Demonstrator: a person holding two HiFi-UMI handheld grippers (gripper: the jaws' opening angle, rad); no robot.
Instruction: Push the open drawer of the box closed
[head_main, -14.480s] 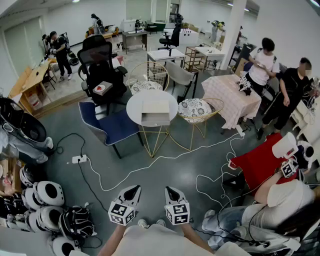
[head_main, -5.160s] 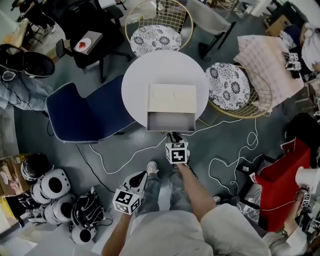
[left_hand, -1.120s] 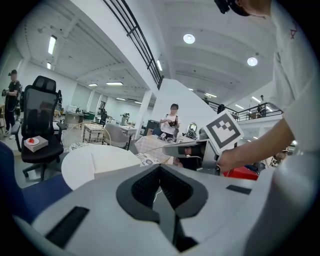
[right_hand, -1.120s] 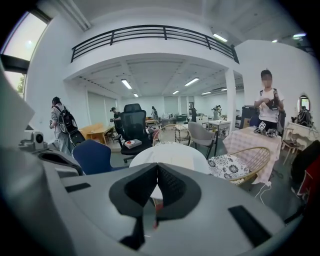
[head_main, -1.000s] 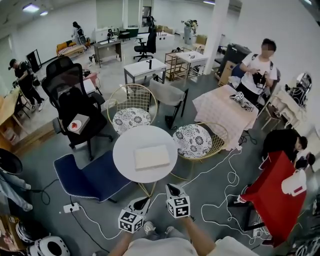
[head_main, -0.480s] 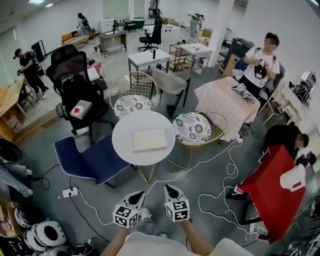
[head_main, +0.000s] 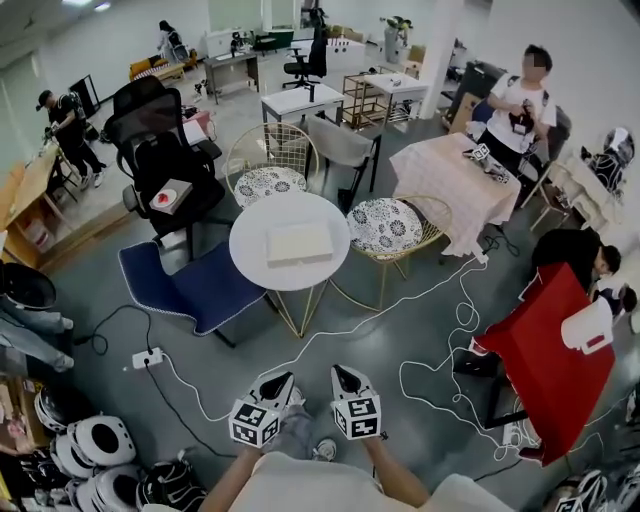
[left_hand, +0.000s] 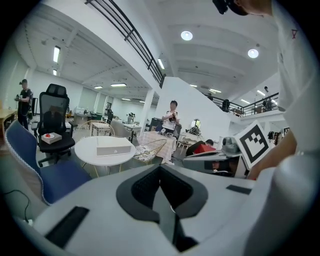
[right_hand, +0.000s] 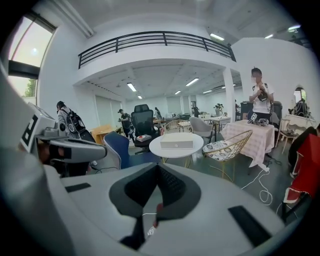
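Box (head_main: 299, 243) closed up on the round tabletop (head_main: 252, 262), both claws clenched and well clear of it.

Head view: the box lies flat in the middle of the white tabletop, its drawer (head_main: 300, 259) flush with the sides and not standing out, so the push looks done. The left claw (head_main: 283, 379) and right claw (head_main: 340, 371) hang side by side low over the grey floor (head_main: 90, 285), well apart from the tabletop. Left gripper view: the left claw's jaws meet with nothing between them, and the box (left_hand: 114, 146) sits far off, its front plain and even. Right gripper view: the right claw's jaws are pressed together and empty, and the box (right_hand: 176, 144) shows the same flush front. As I judge it, nothing of the task is left to do.
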